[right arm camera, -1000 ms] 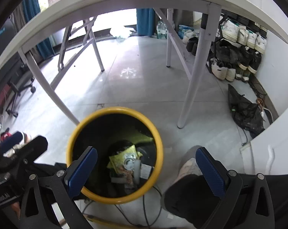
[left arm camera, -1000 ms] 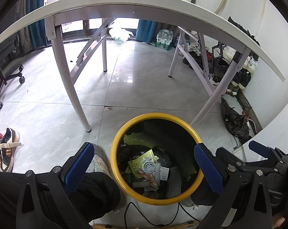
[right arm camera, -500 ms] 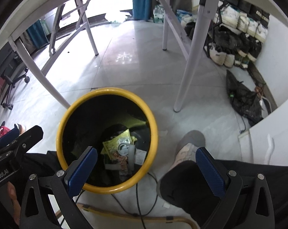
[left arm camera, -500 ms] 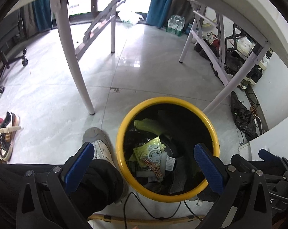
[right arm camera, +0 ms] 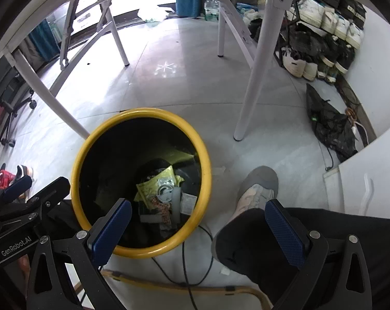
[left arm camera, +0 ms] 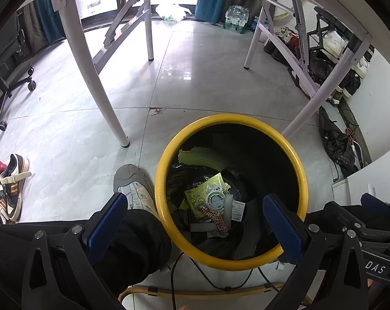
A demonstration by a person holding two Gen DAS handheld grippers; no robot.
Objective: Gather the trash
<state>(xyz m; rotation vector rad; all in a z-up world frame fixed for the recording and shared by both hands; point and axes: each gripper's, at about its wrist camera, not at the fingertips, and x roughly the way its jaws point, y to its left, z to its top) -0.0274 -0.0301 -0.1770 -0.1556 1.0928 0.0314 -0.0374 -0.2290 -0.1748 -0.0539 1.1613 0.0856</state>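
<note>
- Both cameras have dropped closer to the yellow-rimmed bin (left arm camera: 166,155) since a second ago; the table edge has slid out of sight.
- The left gripper (left arm camera: 195,222) hangs over the bin, jaws spread and empty.
- The right gripper (right arm camera: 197,222) (beside it) is also spread, holding nothing.
- Trash (left arm camera: 210,199), yellow wrappers and a round lid, lies at the bin's bottom.
- A grey shoe (right arm camera: 257,188) stands on the floor beside the bin.

1. The left wrist camera is looking steeply down from just above the round yellow-rimmed black bin (left arm camera: 231,188), which is sitting centre-right.
2. The right wrist camera is facing likewise, with that bin (right arm camera: 143,180) lying left (both are sharing its littered inside and the grey tiled floor (left arm camera: 195,77)).
</note>
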